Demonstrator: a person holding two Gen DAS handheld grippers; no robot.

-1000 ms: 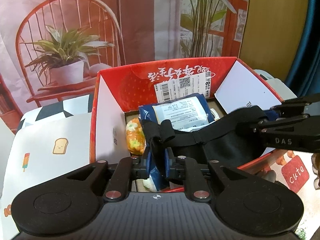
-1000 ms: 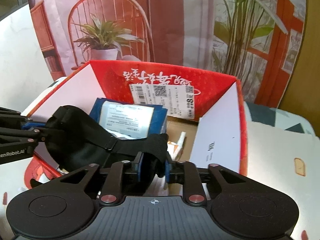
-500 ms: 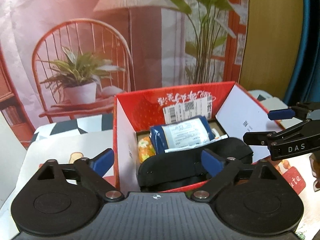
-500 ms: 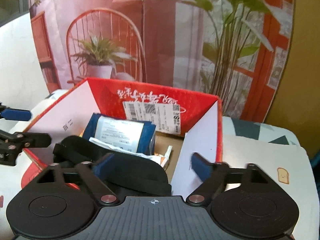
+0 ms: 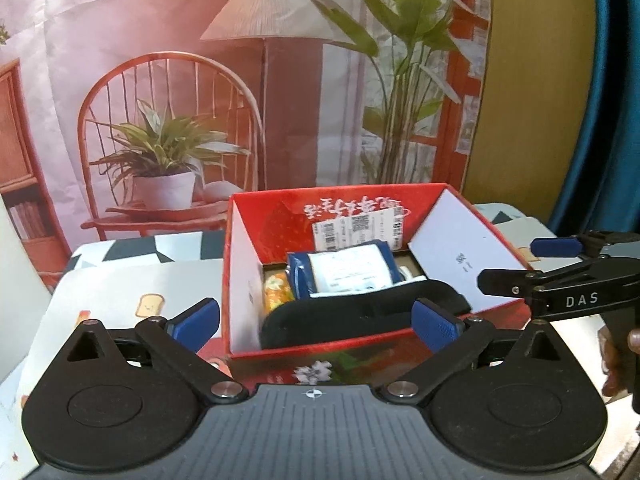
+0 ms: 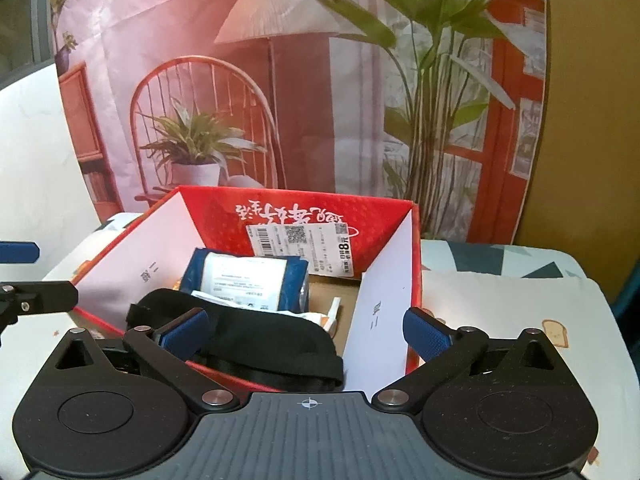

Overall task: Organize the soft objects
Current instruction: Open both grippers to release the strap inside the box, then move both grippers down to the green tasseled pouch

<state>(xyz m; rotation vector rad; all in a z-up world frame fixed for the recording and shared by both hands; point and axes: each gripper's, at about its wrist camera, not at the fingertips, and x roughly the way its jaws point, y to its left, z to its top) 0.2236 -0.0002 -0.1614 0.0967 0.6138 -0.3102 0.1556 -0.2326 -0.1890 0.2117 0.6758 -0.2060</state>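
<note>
Left gripper [image 5: 316, 322] and right gripper [image 6: 306, 330]: jaws just opened wide, nothing gripped. Black pouch [image 5: 360, 314] lies in the red box [image 5: 400, 200], against its near wall, beside a blue packet [image 5: 344, 270]. Box flaps stand up left and right; printed backdrop [image 5: 240, 80] behind.
</note>
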